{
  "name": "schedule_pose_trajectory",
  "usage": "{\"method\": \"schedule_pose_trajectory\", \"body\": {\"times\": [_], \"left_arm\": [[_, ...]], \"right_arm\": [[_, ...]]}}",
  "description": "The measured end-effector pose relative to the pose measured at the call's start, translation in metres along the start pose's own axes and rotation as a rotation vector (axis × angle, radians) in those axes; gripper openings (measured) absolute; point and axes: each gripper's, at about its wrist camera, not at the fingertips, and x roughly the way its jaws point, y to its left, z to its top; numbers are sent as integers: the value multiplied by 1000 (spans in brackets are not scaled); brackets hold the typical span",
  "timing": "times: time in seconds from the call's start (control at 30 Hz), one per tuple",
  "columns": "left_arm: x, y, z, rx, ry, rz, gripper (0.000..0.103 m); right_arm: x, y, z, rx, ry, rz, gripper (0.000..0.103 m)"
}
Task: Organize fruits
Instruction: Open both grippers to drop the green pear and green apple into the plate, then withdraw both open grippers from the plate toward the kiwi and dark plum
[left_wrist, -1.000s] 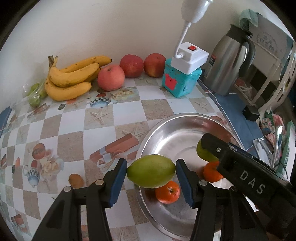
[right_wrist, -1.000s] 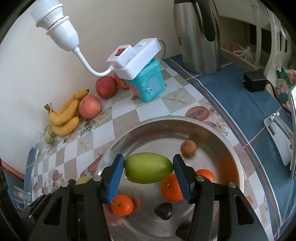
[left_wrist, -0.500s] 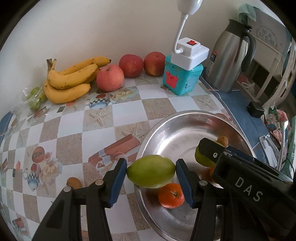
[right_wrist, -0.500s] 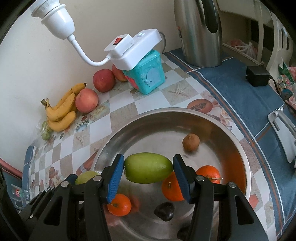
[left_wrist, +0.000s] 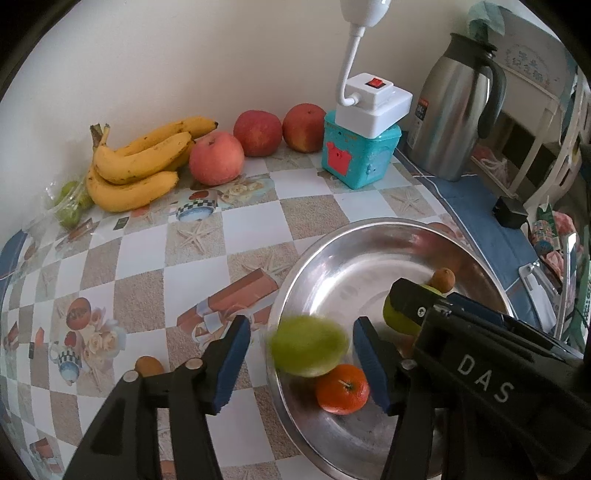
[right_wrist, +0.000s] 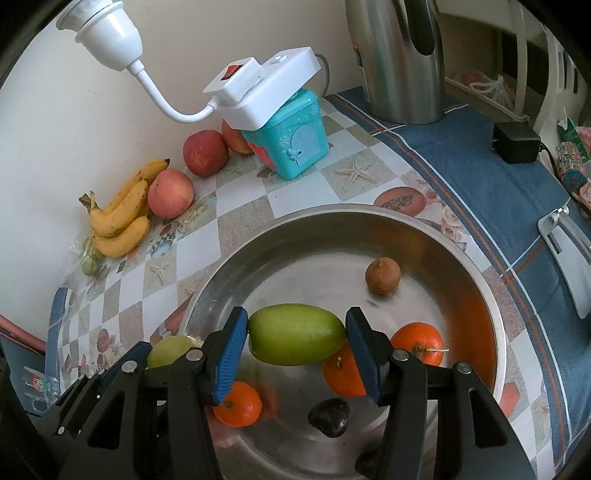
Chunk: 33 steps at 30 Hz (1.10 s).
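Two green mangoes are in play. Your left gripper (left_wrist: 301, 356) is opening its jaws: its mango (left_wrist: 308, 345), blurred, sits between the pads, clear of both, over the near-left rim of the steel bowl (left_wrist: 369, 240). Your right gripper (right_wrist: 295, 338) has its pads pressed on the ends of the second mango (right_wrist: 295, 334), above the bowl's middle. Inside: three tangerines (right_wrist: 238, 404), one brown fruit (right_wrist: 382, 275), one dark fruit (right_wrist: 328, 417). Bananas (left_wrist: 136, 166) and apples (left_wrist: 216, 158) line the tabletop's far edge.

The right gripper (right_wrist: 295, 341) clamps a green mango (right_wrist: 296, 334) above the steel bowl (right_wrist: 496, 325) of oranges (right_wrist: 419, 341)
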Motion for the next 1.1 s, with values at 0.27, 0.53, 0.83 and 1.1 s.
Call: {"method": "schedule_pose_trajectory", "body": {"times": [0.27, 0.53, 0.83, 1.1], "left_arm": [[-6, 0, 3, 6, -11, -7, 64], [-9, 11, 6, -23, -2, 8, 64], [-7, 46, 9, -144, 30, 54, 64], [-7, 94, 7, -305, 90, 92, 64]], "right_arm": [[-6, 1, 2, 2, -14, 12, 57], [-14, 4, 5, -5, -32, 12, 57], [-10, 0, 3, 5, -5, 3, 57], [-5, 12, 0, -23, 22, 13, 57]]}}
